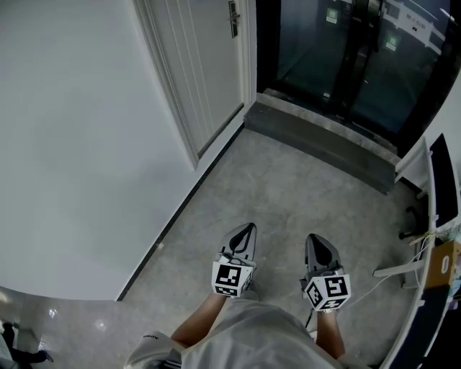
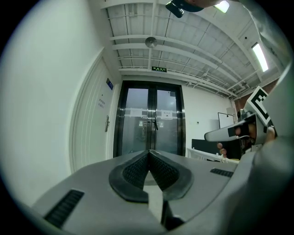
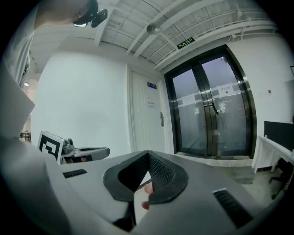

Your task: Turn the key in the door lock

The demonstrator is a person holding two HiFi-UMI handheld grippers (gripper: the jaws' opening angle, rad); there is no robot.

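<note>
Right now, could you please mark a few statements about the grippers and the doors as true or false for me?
1. The jaws of the left gripper and the right gripper are shut, with nothing gripped. True.
2. The left gripper touches the handle of the white door. False: it is well apart from it, over the floor.
3. A green sign hangs above the glass doors. True.
4. The glass doors stand wide open. False: they are closed.

The white door [image 1: 205, 68] stands closed, upright in the left wall beside the dark glass doors [image 1: 346, 50]. Its metal lock plate [image 1: 233, 18] with handle sits at the door's right edge. Whether a key is in it cannot be made out.
</note>
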